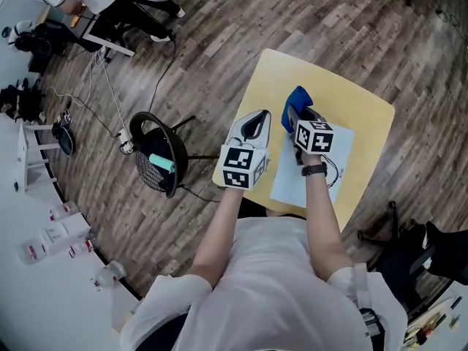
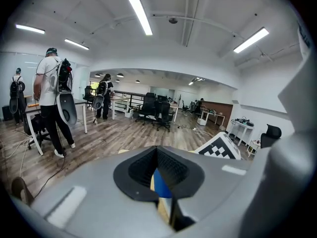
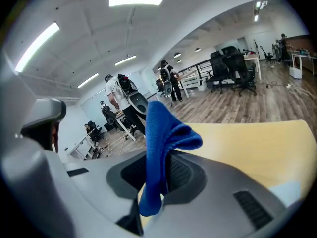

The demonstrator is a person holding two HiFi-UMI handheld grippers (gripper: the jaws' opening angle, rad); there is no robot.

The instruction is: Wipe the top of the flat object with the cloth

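Cloth (image 3: 159, 148), soft, light and floppy, stands bunched in my right gripper (image 1: 294, 120), clamped on it at frame centre over the flat white sheet (image 1: 292, 183) on the yellow table (image 1: 358, 101). I judge a pinched fold holds best. My left gripper (image 1: 254, 124) is closed, empty.

A blue cloth (image 1: 298, 99) is held at the tip of the right gripper (image 1: 295, 114), above a flat white rectangular sheet (image 1: 307, 181) laid on a pale yellow square table (image 1: 365, 108). The left gripper (image 1: 254, 125) is held just beside it. A black round wire-mesh object (image 1: 157, 156) is seen on the wood-plank floor (image 1: 241, 20).
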